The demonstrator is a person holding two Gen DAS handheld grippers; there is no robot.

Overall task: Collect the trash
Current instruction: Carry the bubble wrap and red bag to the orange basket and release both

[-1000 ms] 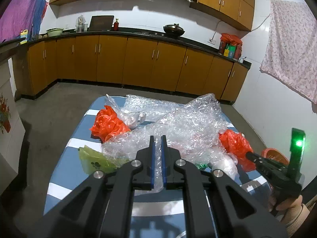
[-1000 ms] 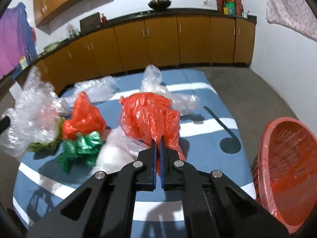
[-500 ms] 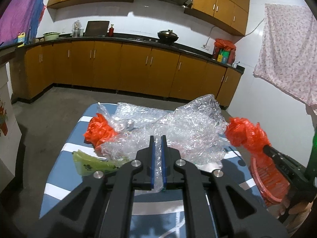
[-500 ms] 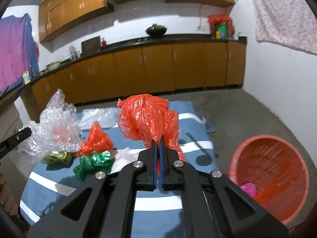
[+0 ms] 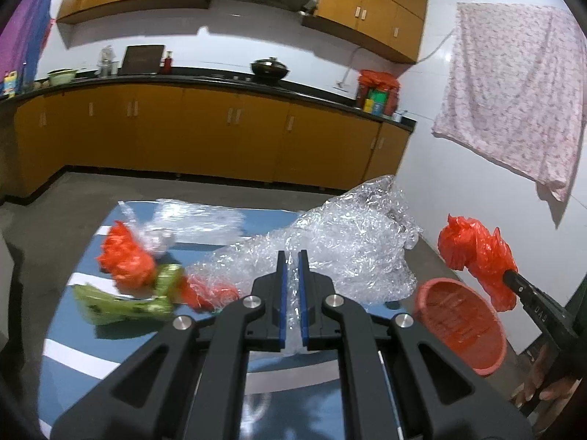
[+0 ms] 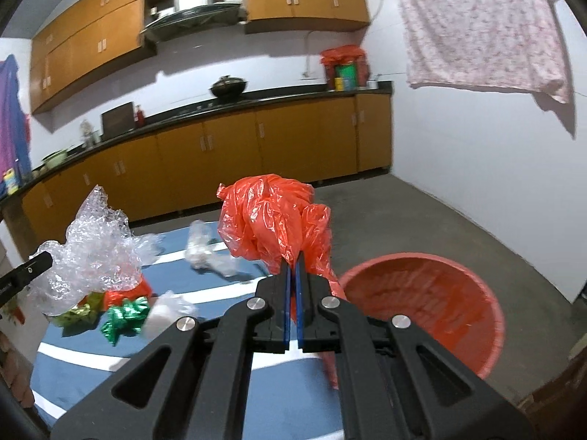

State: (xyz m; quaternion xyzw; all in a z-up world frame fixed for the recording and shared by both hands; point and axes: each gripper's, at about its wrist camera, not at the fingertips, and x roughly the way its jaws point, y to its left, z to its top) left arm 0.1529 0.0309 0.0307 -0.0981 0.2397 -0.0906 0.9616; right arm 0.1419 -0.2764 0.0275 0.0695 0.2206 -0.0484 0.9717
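Left wrist: my left tongs (image 5: 292, 267) pinch the bubble wrap (image 5: 341, 245) above the desk (image 5: 73, 344). Right wrist: right tongs (image 6: 293, 275) clamp the red bag (image 6: 271, 220); I'd carry it over the red basket (image 6: 477, 293) before letting go.

My left gripper (image 5: 292, 264): matt black plastic, blue pads, bright metal pins, pinching clear crinkled bubble wrap (image 5: 341, 245), glossy. My right gripper (image 6: 293, 275), same build, clamps a thin, shiny, creased orange plastic bag (image 6: 271, 220). Red basket (image 6: 422, 300): ribbed plastic. Blue-and-white striped tabletop (image 6: 183, 377): matt cloth. Green foil wrapper (image 6: 124, 317) near its left edge, metallic.
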